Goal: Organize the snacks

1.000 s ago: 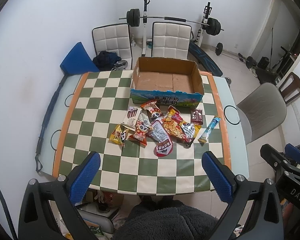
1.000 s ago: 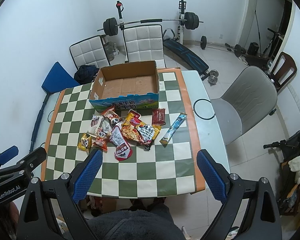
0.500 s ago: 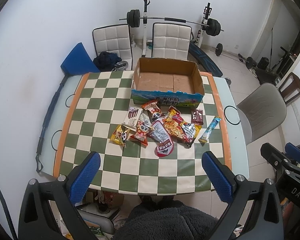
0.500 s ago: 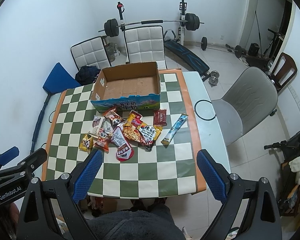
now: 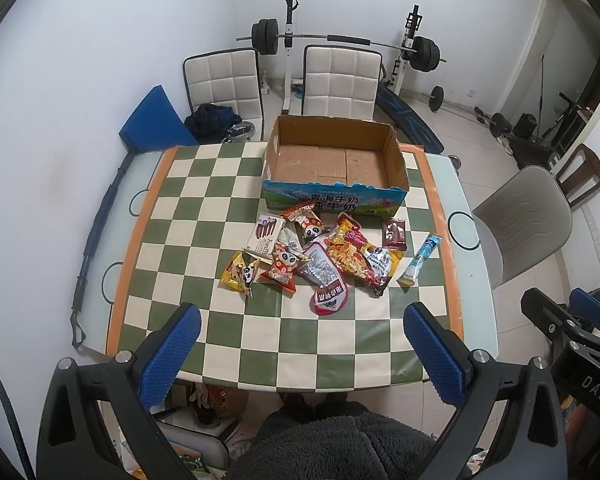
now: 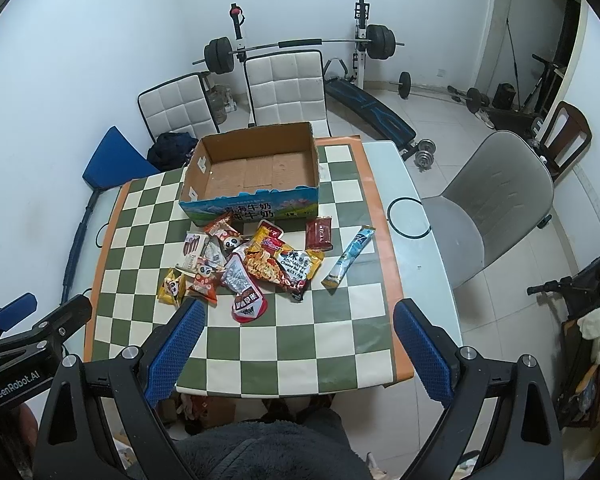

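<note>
Through the left wrist camera I see my left gripper (image 5: 300, 344) held high above the near edge of the table (image 5: 476, 280), its blue pads spread wide with nothing between them. The cardboard box (image 5: 334, 160) sits at the far side of the checked cloth (image 5: 204, 216), and its floor is bare, so I judge the sorting has not started: every snack is still to go in. The snack pile (image 5: 312, 256) lies just in front of the box, packets overlapping. I count roughly ten: a yellow panda packet (image 5: 240, 274), two more panda packets, a white chocolate-stick packet (image 5: 266, 234), a silver-and-red pouch (image 5: 326, 280), a big orange-yellow bag (image 5: 360, 258), a dark red wrapper (image 5: 394, 233), and a long blue-white stick (image 5: 420, 258) lying apart to the right. One or two small ones are half buried, so the count is loose.

Through the right wrist camera my right gripper (image 6: 296, 346) likewise hangs over the near edge, pads wide apart and holding nothing. One box, one pile, two white chairs (image 6: 284, 84) behind, one grey chair (image 6: 496, 184) at the right.
</note>
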The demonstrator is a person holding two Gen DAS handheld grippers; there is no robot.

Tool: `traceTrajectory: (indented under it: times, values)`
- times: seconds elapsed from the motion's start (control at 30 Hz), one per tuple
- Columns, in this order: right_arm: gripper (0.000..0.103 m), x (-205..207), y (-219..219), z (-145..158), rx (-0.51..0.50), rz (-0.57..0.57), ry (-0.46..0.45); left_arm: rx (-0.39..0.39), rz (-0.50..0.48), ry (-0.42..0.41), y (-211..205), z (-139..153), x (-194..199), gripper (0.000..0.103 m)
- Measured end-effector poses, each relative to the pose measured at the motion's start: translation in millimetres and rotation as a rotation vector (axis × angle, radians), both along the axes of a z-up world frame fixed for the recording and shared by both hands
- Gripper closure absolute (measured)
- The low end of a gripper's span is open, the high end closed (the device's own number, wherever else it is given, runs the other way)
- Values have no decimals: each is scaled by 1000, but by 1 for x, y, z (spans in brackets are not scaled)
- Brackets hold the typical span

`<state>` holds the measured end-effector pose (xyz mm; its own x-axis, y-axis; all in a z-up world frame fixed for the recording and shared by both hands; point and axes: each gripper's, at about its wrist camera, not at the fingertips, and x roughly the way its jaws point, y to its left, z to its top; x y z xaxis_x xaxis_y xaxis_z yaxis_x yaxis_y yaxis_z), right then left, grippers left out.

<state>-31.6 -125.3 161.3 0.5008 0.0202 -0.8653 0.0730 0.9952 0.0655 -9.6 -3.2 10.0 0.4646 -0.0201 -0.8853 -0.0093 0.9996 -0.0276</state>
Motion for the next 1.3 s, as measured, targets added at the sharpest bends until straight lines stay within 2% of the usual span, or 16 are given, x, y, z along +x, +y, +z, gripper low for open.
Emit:
traceTrajectory:
  times: [0.3,0.4,0.47,0.6,0.73,0.83,1.0,1.3]
  values:
    - [6,3,2,-2,17,3,2,-1,15,-20,3,-1,3,0]
    - [6,15,6,-8,65,10,0,-10,68,-44,19,-9,16,0]
    - [6,32,9,-26,96,23,22,-16,111,-26,33,-22,29,0]
    - [6,75,16,-87,135,40,102,5,165,24,68,-64,64,0]
    - [6,115,32,-148,31,113,174,-11,190,132,83,-120,85,0]
    - [6,148,50,-202,-63,218,255,-49,205,223,86,-160,95,0]
    - [3,193,70,-294,-169,442,386,-127,249,316,77,-214,109,0]
    - [2,253,90,-396,-280,723,548,-234,369,479,57,-293,126,0]
